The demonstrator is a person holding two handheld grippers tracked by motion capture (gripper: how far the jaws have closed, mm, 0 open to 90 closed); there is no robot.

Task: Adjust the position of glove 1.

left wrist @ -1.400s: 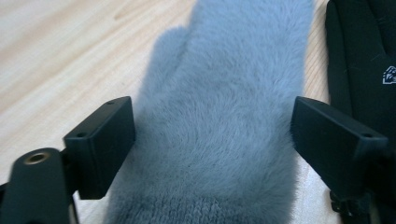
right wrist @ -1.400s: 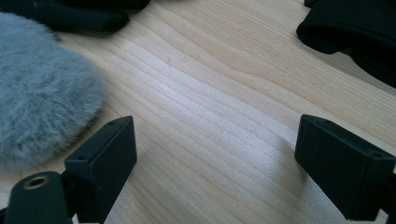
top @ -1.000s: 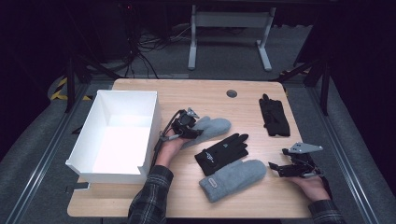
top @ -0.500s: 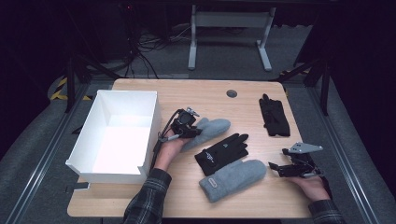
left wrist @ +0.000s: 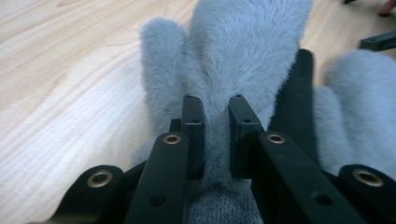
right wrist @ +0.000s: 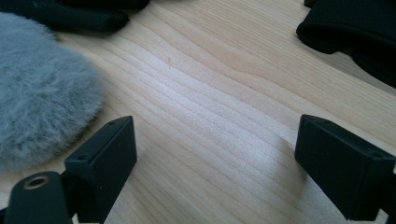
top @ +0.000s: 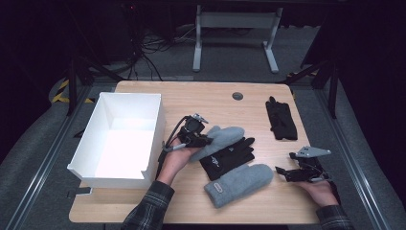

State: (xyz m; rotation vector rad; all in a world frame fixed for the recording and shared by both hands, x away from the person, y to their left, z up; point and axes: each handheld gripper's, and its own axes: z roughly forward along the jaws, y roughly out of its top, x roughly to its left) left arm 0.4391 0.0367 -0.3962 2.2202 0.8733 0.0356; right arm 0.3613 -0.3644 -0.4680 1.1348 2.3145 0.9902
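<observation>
Nearest the person, at the table's (top: 143, 211) near edge, lies a grey mitten (top: 238, 183) flat on the wood, cuff w/ a small label toward the near-left. Just right of it sits the right gripper (top: 281, 171), low over the table — jaws spread wide w/ nothing between them, bare wood in the gap in the right gripper view (right wrist: 215, 154); the mitten's fuzzy edge (right wrist: 42, 107) shows beside its left jaw.

A bit farther, centre: a black glove (top: 230, 155) w/ pale print, partly under the second grey mitten (top: 221, 139). The left gripper (top: 205, 140) is clamped on that mitten at its cuff end — jaws have just been closing, and in the left gripper view (left wrist: 215, 135) the pads pinch the grey fleece (left wrist: 233, 56), thumb and body pointing away.

Left: a white open box (top: 158, 124), its wall just beside the left hand (top: 174, 160).

Far right: another black glove (top: 281, 120), lying alone, well apart from the rest. Far centre: a round grey grommet (top: 237, 96) in the tabletop.
</observation>
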